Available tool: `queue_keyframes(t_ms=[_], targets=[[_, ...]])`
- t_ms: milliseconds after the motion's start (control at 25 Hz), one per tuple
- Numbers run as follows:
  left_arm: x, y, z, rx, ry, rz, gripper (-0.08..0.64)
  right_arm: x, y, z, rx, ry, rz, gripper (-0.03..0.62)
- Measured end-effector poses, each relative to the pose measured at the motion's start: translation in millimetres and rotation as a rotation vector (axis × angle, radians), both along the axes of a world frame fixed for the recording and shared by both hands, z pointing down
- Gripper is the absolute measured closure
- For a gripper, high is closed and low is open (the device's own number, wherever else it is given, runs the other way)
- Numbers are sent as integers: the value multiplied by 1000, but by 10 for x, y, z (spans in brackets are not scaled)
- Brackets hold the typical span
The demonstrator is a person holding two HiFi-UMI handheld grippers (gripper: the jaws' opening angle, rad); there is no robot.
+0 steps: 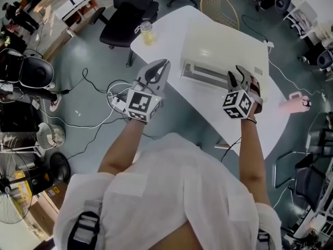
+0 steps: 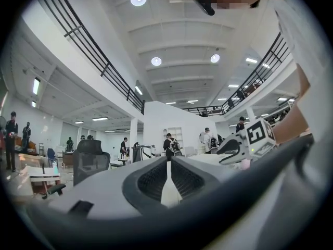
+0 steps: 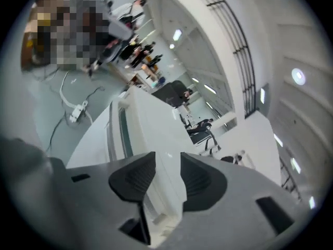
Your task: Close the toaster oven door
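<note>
A white toaster oven stands on the white table. Its door faces me and stands upright against the front; in the right gripper view its dark glass runs along the oven. My right gripper hovers at the oven's front right corner, open, with only the oven's edge showing through the gap. To the left of the oven and clear of it, my left gripper stays level over the table edge, its pads together and nothing between them.
A jar of yellow liquid sits at the table's far left corner. A black office chair stands beyond it. Cables and a power strip lie on the floor at left. A pink object lies on the table's right.
</note>
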State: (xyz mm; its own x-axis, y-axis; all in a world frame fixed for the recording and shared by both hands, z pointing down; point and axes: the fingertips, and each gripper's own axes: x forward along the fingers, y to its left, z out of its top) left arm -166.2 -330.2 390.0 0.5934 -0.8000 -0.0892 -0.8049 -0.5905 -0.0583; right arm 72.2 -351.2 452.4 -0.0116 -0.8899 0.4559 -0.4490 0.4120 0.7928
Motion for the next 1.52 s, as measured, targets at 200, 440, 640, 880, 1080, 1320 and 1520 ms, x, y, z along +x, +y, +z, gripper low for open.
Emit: queue_keyframes(t_ms=[200,440,640,880,1080,1320,1520], targets=[[-13,68,-72,-8,31,20,535,401,362,-199,34,-699,140,505],[62,186,-219,24,30,66,535,803,769,-474,171,-1418,189,584],[75,269,-287,38,48,76,535,812,1038,-482,225,-1318,176,584],[53,263,-382,53,61,71,535,826,1075,-617,245,-1313,157,588],[3,252,-410,58,64,55,535,746,1100,-673,261,-1276,141,589],[-29,286,-396,45,70,51,535,691,1149,-699,257,-1229,140,589],[-29,258,-341,35,62,55,535,625,1138,-715,269,-1198,112,589]])
